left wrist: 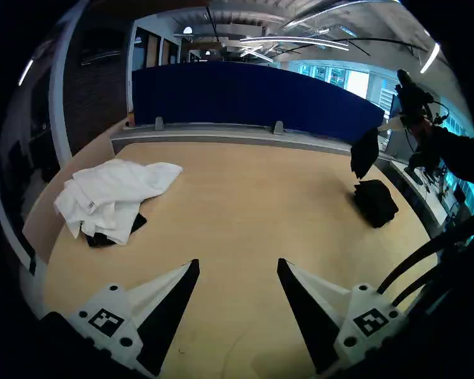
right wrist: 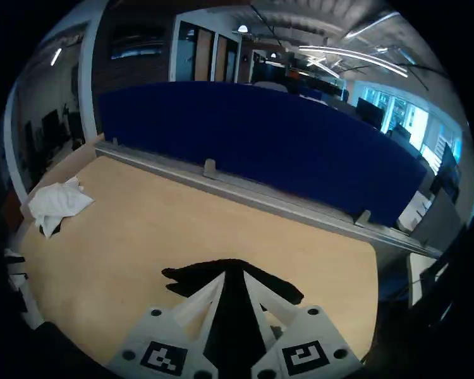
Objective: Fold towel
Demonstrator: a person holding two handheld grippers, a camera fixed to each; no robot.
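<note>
Fingers of the left gripper (left wrist: 237, 262) stood spread and empty above the table (left wrist: 249, 189). Its view took in a white towel heap (left wrist: 114, 196) and a folded black pile (left wrist: 376, 201). The right gripper (right wrist: 234, 276) had its fingers pinched on a black towel (right wrist: 186, 281), held off the table.

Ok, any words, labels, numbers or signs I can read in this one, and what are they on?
No readable text in either view.
Tag on the white towel: too small to read.
Square markers on the left gripper and on the right gripper, which is shut on the black towel: black-and-white patterns, not letters or numbers.
</note>
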